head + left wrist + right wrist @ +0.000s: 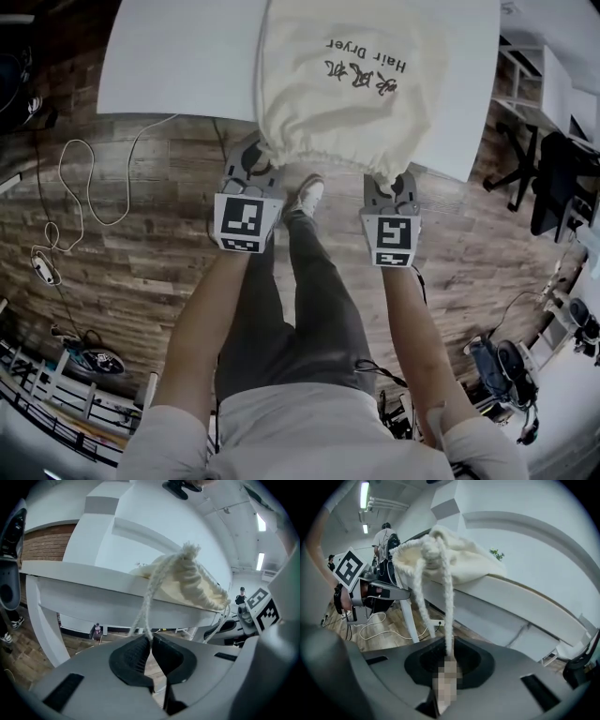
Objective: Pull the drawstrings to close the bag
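Note:
A cream cloth bag (347,80) printed "Hair Dryer" lies on the white table (169,56), its gathered mouth hanging over the near edge. My left gripper (251,161) sits at the mouth's left corner, shut on a white drawstring (149,603) that runs up to the bunched bag (194,581). At the right corner my right gripper (391,186) is shut on the other drawstring (447,597), which rises to the puckered bag mouth (436,555). Both cords look taut. A mosaic patch covers the right jaws' gap.
Wooden floor lies below the table edge, with a white cable (80,187) looped at the left. The person's legs and shoe (307,197) stand between the grippers. Black chairs (553,183) and gear crowd the right side. A person stands far off (384,536).

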Motion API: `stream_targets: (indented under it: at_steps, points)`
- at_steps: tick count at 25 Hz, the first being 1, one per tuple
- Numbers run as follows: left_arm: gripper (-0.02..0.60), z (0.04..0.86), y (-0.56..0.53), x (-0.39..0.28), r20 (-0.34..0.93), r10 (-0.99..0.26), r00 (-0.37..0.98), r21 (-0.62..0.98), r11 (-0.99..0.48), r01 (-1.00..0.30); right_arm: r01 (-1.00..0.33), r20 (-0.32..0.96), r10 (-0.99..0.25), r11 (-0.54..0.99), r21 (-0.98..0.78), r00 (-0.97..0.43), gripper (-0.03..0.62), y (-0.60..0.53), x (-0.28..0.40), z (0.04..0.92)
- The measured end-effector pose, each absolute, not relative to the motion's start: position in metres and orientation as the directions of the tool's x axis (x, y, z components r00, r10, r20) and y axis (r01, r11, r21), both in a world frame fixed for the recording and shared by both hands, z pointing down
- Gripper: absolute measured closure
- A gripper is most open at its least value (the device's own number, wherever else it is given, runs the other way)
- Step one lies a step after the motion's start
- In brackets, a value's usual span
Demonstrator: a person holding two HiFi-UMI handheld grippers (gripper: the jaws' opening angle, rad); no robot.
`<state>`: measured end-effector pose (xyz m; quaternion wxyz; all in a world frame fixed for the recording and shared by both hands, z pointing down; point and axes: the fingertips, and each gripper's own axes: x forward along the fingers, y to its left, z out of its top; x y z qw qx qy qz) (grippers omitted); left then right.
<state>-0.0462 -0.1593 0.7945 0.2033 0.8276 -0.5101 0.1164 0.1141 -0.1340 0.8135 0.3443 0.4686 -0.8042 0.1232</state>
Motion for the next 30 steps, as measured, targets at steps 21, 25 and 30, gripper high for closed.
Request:
stream_targets:
  at_steps: [21,25,30]
  points:
    - [0.56,0.702,-0.121,-0.176,0.541,-0.828,0.146,0.013,-0.165,-0.986,-0.921,0.584,-0.81,0.262,0.287,-0.049,0.556,-0.117,0.211,0.67]
    - [0.56,0.682,-0.13,-0.192,0.5,-0.861,0.095,-0.106,-0.17,-0.98,-0.909,0.539,-0.842,0.246,0.337,-0.028,0.556,-0.12,0.218,0.641]
    - [0.56,0.648,-0.138,-0.203,0.446,-0.894,0.036,-0.183,-0.131,-0.974,-0.91,0.486,-0.873,0.179,0.374,0.028,0.556,-0.12,0.247,0.603]
